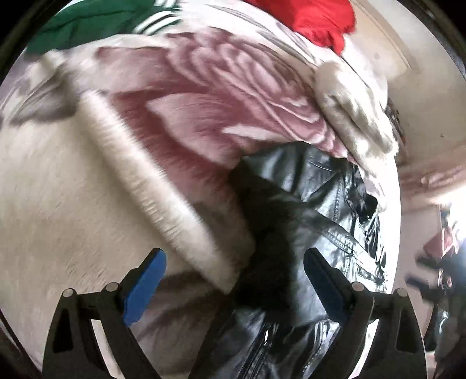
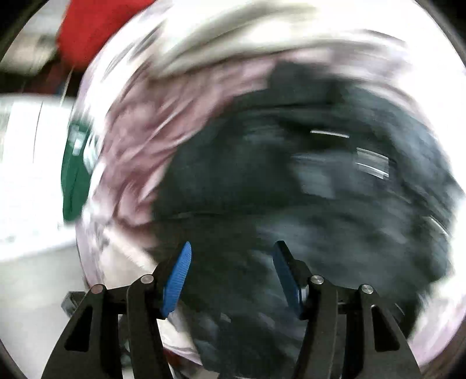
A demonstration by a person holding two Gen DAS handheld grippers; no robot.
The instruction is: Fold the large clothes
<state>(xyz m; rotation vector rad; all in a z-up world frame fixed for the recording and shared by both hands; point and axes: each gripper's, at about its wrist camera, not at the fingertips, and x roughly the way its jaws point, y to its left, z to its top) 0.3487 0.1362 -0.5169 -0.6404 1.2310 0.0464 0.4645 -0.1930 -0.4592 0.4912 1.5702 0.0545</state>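
Free: broad pale stretch of the rose-printed bedspread (image 1: 204,96) beside the jacket | Blocked: shiny black leather jacket (image 1: 335,204) heaped near one edge | Far edge: green striped garment (image 1: 87,23), red garment (image 1: 317,17), crumpled cream cloth (image 1: 352,108)

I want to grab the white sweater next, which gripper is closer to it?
Left. The left gripper hovers open right over the white sweater; the right gripper is open above the black jacket.
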